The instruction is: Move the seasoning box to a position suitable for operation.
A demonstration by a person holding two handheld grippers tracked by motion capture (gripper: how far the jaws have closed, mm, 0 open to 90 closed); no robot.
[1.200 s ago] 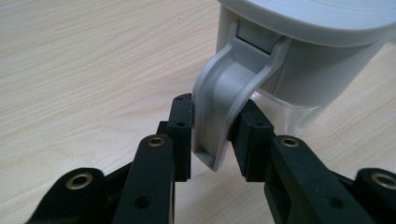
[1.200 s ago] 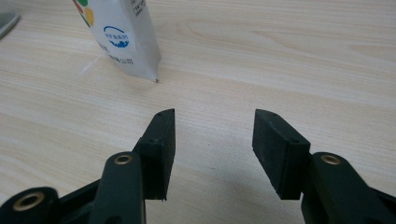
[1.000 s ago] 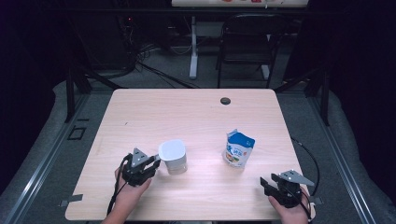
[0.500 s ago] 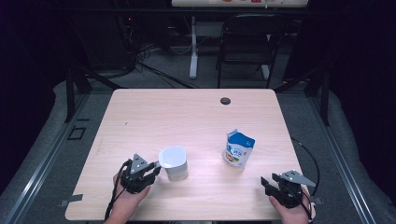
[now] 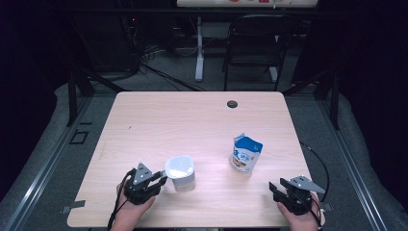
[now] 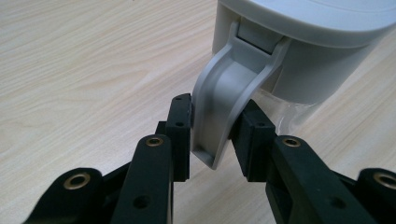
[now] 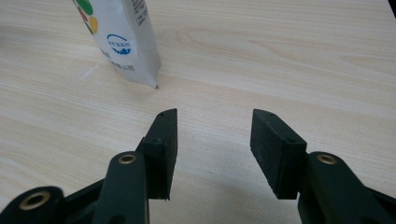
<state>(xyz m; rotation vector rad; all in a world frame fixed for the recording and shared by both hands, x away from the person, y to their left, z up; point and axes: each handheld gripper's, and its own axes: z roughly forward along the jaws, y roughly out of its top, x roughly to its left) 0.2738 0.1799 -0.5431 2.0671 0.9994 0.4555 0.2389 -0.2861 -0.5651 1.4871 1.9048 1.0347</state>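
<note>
A white-grey jug [image 5: 180, 172] with a lid stands on the wooden table [image 5: 192, 120] near its front left. My left gripper [image 5: 161, 179] comes at it from the left. In the left gripper view the gripper [image 6: 212, 135] is shut on the jug's curved grey handle [image 6: 219, 102], one pad against each side. A blue and white carton [image 5: 246, 153] stands upright to the right of centre. My right gripper [image 5: 275, 188] rests near the front right edge, and its jaws have just been closing a little. In the right gripper view it [image 7: 214, 140] is open with nothing between the pads, the carton [image 7: 121, 37] ahead to its left.
A dark round hole [image 5: 232, 104] sits near the table's far edge. A black chair [image 5: 252, 43] and floor cables lie beyond the table. A cable [image 5: 317, 159] trails from my right gripper off the right edge. Bare wood lies between the jug and the carton.
My left gripper and the jug have slid together a little toward the table's front edge. The carton and the right hand have stayed put.
</note>
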